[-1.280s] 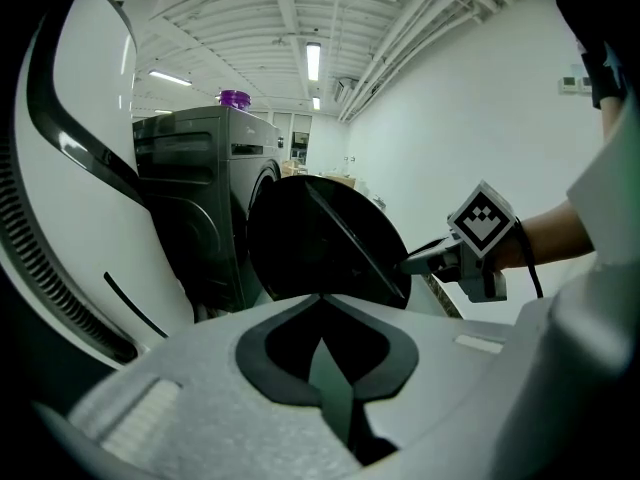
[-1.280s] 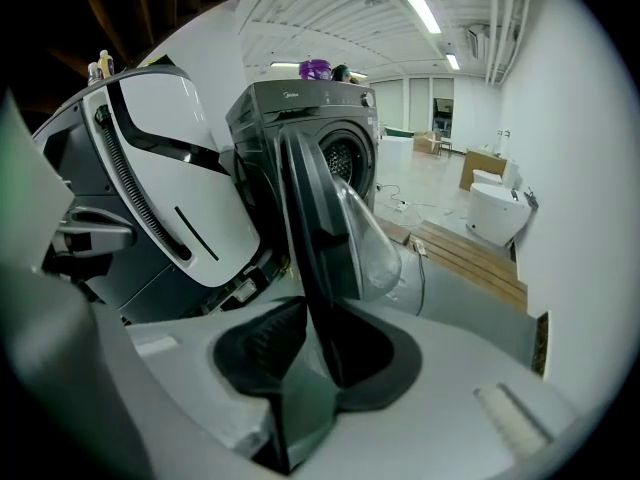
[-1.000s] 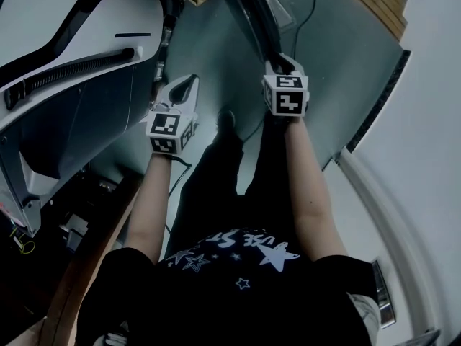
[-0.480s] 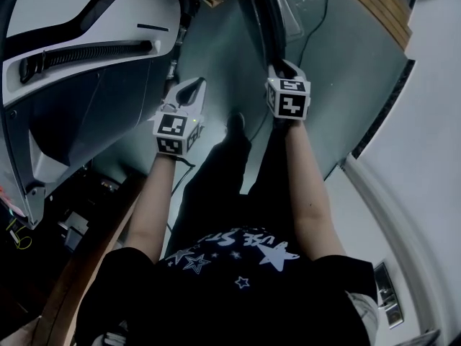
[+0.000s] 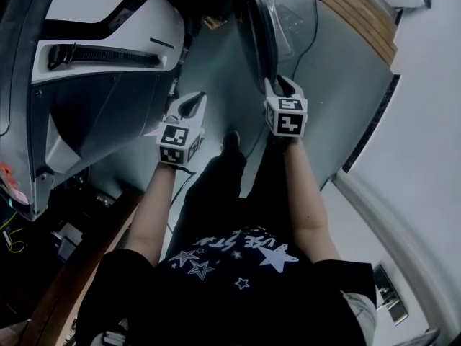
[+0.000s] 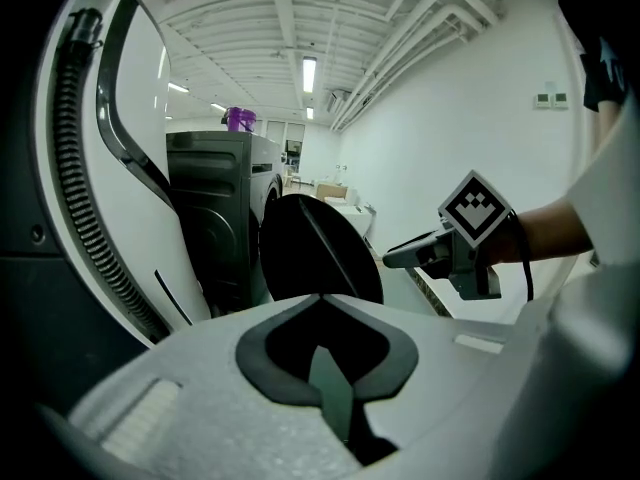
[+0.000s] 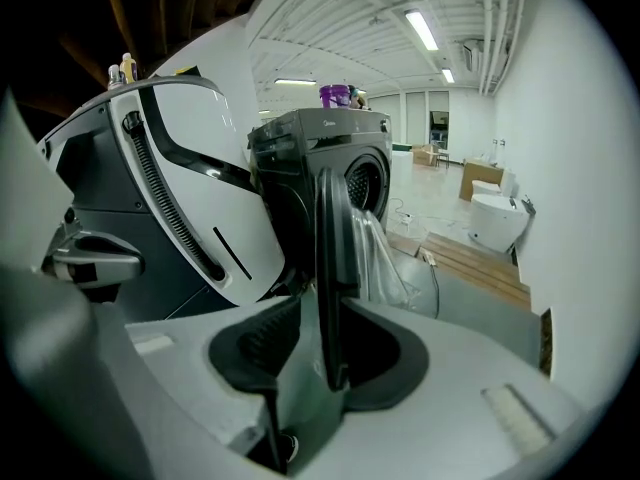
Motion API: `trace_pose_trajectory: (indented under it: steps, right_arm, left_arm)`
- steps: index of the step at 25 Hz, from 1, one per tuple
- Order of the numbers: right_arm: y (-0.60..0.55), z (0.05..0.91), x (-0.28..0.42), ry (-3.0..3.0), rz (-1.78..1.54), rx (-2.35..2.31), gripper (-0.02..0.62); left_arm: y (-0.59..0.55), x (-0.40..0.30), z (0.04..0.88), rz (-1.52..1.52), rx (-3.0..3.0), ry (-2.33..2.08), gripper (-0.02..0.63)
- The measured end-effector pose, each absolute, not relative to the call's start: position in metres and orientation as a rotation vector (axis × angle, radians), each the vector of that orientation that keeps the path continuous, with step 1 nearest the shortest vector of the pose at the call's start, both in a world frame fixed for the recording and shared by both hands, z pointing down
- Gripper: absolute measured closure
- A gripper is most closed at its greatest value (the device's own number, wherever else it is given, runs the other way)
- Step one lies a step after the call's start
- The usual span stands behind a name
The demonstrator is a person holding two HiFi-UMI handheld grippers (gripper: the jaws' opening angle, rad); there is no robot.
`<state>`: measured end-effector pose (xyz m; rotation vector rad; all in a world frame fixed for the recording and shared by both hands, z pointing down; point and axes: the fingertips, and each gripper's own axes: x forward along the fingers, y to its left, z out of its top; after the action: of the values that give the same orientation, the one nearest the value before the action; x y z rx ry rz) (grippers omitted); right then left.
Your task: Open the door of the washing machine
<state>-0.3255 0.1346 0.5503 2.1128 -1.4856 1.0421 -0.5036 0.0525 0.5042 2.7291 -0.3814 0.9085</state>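
Two tongs are in play, one in each of our hands. Our right tongs (image 7: 331, 313) stand apart with the dark rim of the door (image 7: 333, 230) running upright between them. They have just been opening, and a gap shows between the rim and the ribbed pad on its left, so nothing is clamped. Our left tongs (image 6: 320, 300) are together at the tips with nothing between them. They hang in the air beside the right pair and apart from the door.

That door belongs to the dark grey washing machine (image 7: 300, 153) and stands swung out from its front. We see it edge-on in the right gripper view and as a black disc in the left gripper view. Its clear bowl-shaped window (image 7: 385, 253) bulges from the rim's right side in the right gripper view. Beyond it the round drum opening (image 7: 368, 186) is uncovered, but its inside is too dim and small for us to tell whether anything lies in it.

A purple tub (image 7: 338, 95) sits on top of the machine, and we cannot see into it. Far back in the room stands a cardboard box (image 7: 478, 178), too small for us to see into.

To our left is a larger white-shelled machine (image 5: 108, 20) with a black ribbed strip (image 5: 108, 54). Below our arms lies a grey-green floor (image 5: 338, 71), with wooden boards (image 5: 360, 9) at its far right.
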Motion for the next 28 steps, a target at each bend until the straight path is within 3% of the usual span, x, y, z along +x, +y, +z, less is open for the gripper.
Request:
trace_pose_trajectory:
  steps: [14,28]
  right_arm:
    - [0.155,0.433,-0.309,-1.480,0.855,2.204,0.553]
    - [0.222,0.361,-0.313,-1.434,0.735,2.339,0.571]
  left_arm:
    - [0.054,-0.500,0.421,0.740,2.805,-0.394,0.595]
    - [0.103,-0.477,0.364,0.647,2.912,-0.183,0.595]
